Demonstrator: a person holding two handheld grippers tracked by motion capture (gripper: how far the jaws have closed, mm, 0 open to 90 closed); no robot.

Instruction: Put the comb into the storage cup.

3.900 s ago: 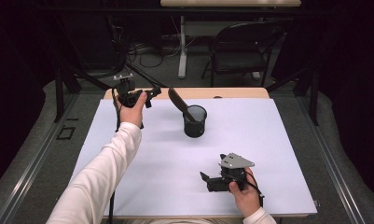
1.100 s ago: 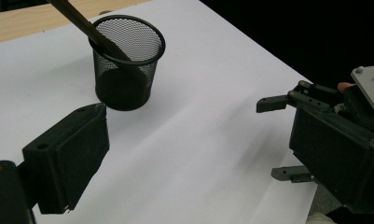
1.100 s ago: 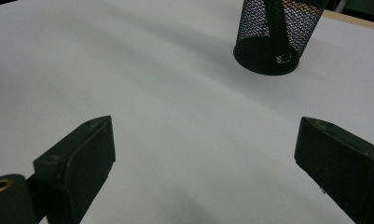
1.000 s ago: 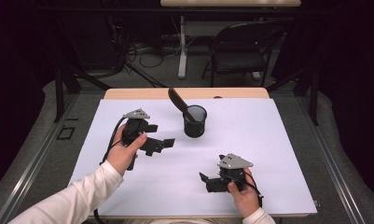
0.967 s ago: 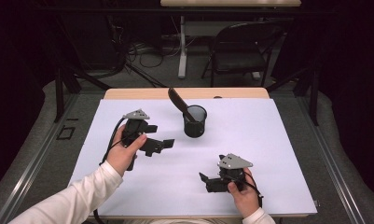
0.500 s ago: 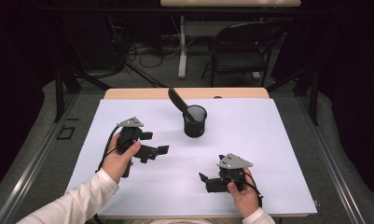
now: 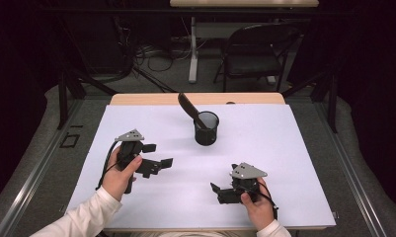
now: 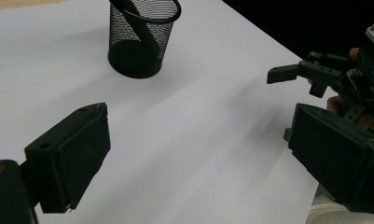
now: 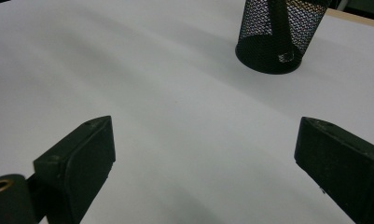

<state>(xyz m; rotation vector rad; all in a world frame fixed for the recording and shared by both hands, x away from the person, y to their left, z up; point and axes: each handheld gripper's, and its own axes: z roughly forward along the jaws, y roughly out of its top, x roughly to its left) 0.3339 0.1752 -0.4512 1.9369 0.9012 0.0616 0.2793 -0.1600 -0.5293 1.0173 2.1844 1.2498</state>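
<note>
At the centre of the high view, the mesh cup point(image 7: 206, 128) with a dark flat tool point(image 7: 188, 107) is seen, well apart from the left tongs point(image 7: 161, 164) and right tongs point(image 7: 215, 192), both spread wide and empty. Light, stiff wire is judged; the rim is best gripped.

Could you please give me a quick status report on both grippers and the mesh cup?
Left gripper open, empty. Right gripper open, empty. Mesh cup upright, a dark tool leaning inside. White sheet between grippers and cup bare.

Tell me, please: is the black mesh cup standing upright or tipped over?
Upright. The mesh cup rests on its round base on the white sheet, rim upward, with a dark flat tool leaning out.
</note>
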